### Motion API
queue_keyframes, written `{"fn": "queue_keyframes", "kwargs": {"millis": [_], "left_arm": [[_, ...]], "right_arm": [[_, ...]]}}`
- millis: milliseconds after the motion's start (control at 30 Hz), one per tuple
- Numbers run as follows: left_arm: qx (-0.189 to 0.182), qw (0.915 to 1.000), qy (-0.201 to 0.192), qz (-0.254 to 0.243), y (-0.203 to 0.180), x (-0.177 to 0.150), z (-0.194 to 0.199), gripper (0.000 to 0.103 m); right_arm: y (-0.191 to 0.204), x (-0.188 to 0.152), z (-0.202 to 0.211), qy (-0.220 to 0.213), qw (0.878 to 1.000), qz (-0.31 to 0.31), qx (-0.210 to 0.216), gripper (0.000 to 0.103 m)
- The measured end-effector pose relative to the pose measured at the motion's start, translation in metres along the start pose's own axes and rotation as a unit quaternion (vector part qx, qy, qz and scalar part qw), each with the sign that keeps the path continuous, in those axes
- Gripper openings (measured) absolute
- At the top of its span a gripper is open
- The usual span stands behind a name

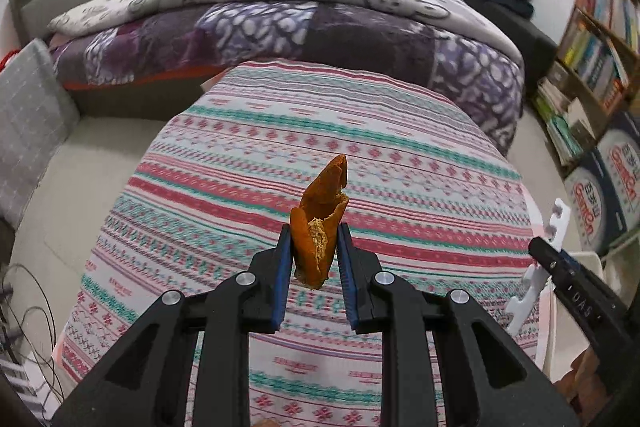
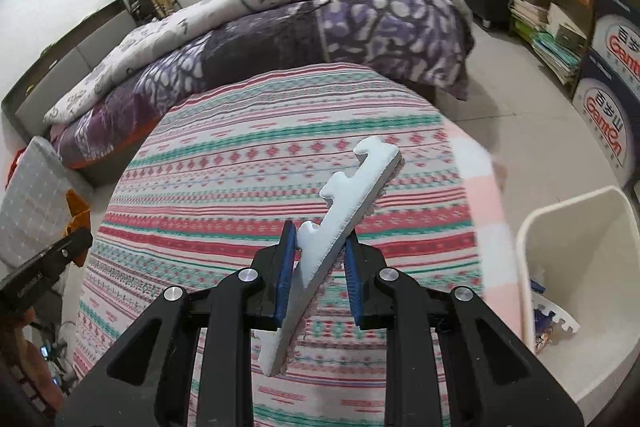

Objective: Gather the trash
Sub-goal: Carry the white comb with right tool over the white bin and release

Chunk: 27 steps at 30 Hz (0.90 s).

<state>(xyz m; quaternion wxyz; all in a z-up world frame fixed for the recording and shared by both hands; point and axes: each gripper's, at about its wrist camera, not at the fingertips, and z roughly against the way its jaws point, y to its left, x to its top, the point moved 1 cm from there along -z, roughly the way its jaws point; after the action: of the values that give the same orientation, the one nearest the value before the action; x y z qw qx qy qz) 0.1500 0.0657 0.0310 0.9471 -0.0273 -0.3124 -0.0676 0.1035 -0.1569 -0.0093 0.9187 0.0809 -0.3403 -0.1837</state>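
Diagonally upright foam strip, up-right.

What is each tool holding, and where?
Left tool: orange peel, pinched at its lower half. Right tool: white foam strip, gripped near its middle.

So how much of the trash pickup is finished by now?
Partly done: the white bin already holds a few scraps. In hand: the left gripper is shut on an orange peel, and the right gripper on a white foam strip. Left: dropping both into the bin. The striped tablecloth shows no other trash.
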Motion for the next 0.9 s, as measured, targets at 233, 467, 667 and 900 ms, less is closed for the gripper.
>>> {"fn": "queue_keyframes", "kwargs": {"millis": [233, 467, 667, 900], "left_arm": [[-0.020, 0.9993, -0.021, -0.024, -0.046, -0.003, 0.003, 0.022], [-0.046, 0.9968, -0.039, -0.053, -0.100, -0.006, 0.009, 0.022], [-0.064, 0.9936, -0.040, -0.084, -0.142, -0.015, 0.012, 0.022], [-0.086, 0.9878, -0.035, -0.125, -0.190, -0.030, 0.010, 0.022]], "right_arm": [[-0.037, 0.009, 0.016, -0.027, 0.999, -0.015, -0.019, 0.022], [-0.069, 0.017, 0.037, -0.049, 0.998, -0.023, -0.034, 0.022], [-0.107, 0.022, 0.052, -0.054, 0.996, -0.055, -0.048, 0.023], [-0.158, 0.023, 0.067, -0.052, 0.991, -0.102, -0.075, 0.023]]}}
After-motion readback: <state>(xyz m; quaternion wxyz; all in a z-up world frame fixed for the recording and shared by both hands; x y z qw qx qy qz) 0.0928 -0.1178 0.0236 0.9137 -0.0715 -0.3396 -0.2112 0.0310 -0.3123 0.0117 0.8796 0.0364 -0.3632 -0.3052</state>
